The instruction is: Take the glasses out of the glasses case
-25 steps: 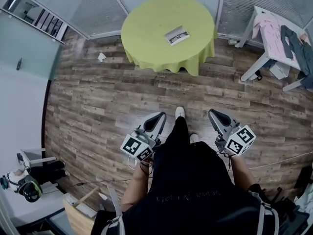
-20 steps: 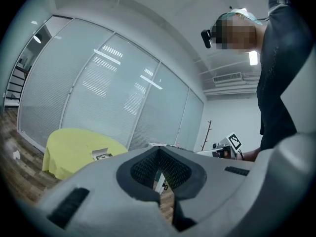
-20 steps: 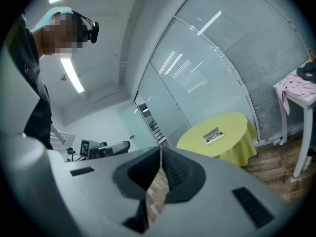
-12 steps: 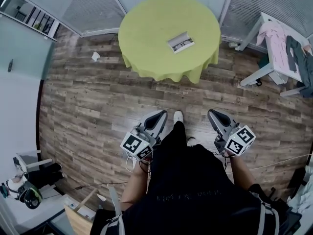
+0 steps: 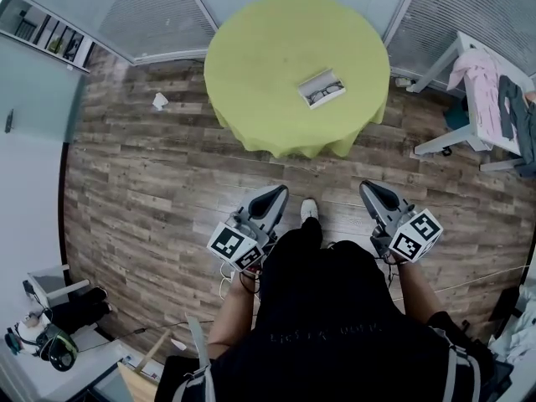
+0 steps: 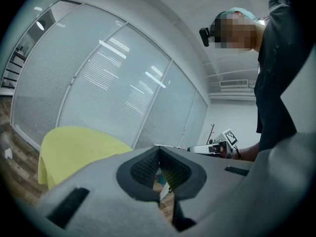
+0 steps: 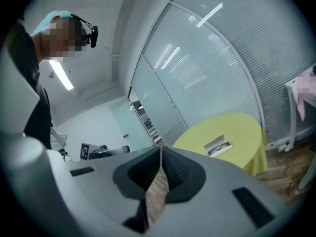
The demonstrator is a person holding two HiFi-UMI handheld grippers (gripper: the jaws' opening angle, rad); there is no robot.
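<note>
Open glasses case point(image 5: 322, 88) and table point(image 5: 251, 48) nearer than before, left tool point(image 5: 279, 193) and right tool point(image 5: 368, 188) both closed, empty.

Person in black, with a grey gripper on each side

The person wears a black short-sleeved top point(image 5: 327, 325) with faint lettering across it (too dim to read), black trousers point(image 5: 303, 229) and a white shoe point(image 5: 309, 210). Grey straps point(image 5: 458, 373) run over both shoulders, and a black head camera point(image 6: 205, 33) sits under a pale blue cap point(image 7: 55, 15). The left gripper point(image 5: 279, 193) and right gripper point(image 5: 369, 188) have smooth grey shells and dark ribbed pads point(image 6: 143, 168). Each carries a white cube point(image 5: 235, 249) printed with black square markers.
</note>
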